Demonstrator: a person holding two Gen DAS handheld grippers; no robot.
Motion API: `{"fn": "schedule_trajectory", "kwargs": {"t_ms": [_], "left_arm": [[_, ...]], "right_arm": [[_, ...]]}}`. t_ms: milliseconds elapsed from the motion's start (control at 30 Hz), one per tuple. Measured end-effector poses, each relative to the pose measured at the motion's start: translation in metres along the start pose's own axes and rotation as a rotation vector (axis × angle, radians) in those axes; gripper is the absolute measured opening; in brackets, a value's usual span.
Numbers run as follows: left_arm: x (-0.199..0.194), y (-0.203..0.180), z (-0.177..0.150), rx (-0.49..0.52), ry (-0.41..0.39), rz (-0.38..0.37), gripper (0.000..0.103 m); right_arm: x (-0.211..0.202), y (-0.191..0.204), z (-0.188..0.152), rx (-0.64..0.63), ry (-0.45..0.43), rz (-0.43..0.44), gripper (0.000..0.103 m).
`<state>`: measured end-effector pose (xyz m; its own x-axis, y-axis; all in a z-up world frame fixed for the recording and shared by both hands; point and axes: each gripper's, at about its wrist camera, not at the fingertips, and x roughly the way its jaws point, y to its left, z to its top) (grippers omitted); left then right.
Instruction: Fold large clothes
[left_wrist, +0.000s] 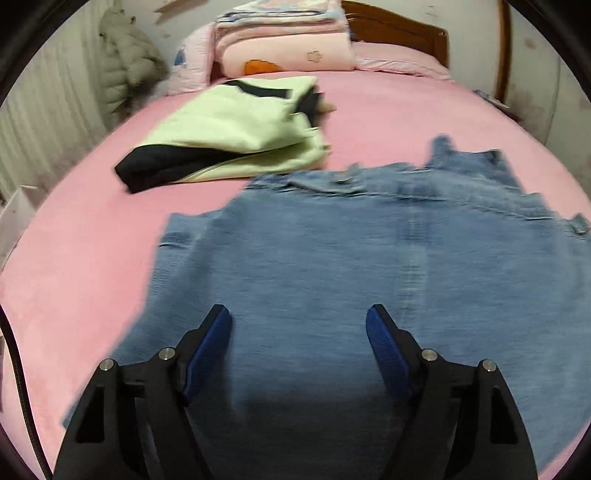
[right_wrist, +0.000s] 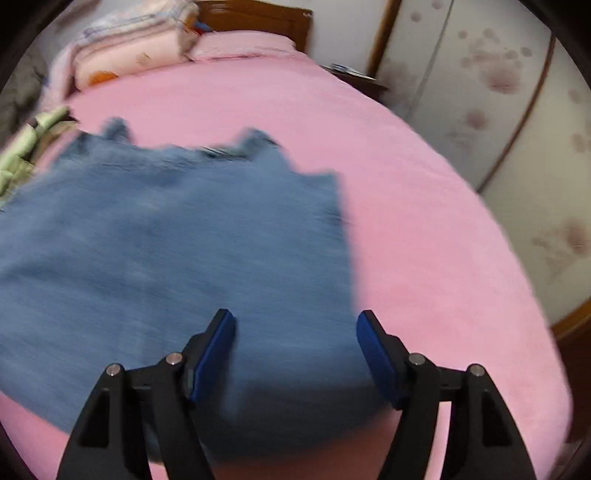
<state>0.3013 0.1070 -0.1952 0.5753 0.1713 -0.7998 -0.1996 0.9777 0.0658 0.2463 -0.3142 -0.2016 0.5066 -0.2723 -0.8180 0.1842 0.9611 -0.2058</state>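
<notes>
Down in the lower middle of both wrist views, the denim garment (left_wrist: 351, 258) is lying flat on the pink bed (left_wrist: 92, 258), spreading up the frame away from the claws, with its waistband end toward the upper part. The left gripper (left_wrist: 298, 325) is hovering right over the cloth, jaws spread wide and gripping nothing, while the right gripper (right_wrist: 295, 328) is sitting over the garment's right edge, also released. I'd guess both are about equally near, pointing forward along the fabric, slightly nose-down.

Soft even indoor light, fisheye bending at dark rims, motion blur — heaviest in right view — shadow beneath near edge.
</notes>
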Motion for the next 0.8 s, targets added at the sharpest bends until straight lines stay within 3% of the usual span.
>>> {"fn": "schedule_trajectory", "kwargs": {"t_ms": [100, 300, 467, 800], "left_arm": [[0.000, 0.011, -0.002, -0.022, 0.000, -0.013, 0.076], [-0.009, 0.011, 0.001, -0.031, 0.035, -0.001, 0.076], [-0.037, 0.017, 0.007, -0.056, 0.091, -0.028, 0.078], [-0.127, 0.030, 0.029, -0.074, 0.095, -0.032, 0.083]], "right_arm": [[0.005, -0.031, -0.007, 0.112, 0.045, 0.092, 0.083], [-0.002, -0.024, -0.003, 0.104, 0.047, 0.043, 0.083], [-0.016, -0.033, 0.004, 0.149, 0.057, 0.081, 0.083], [-0.121, 0.003, 0.042, 0.106, -0.123, 0.215, 0.078]]}}
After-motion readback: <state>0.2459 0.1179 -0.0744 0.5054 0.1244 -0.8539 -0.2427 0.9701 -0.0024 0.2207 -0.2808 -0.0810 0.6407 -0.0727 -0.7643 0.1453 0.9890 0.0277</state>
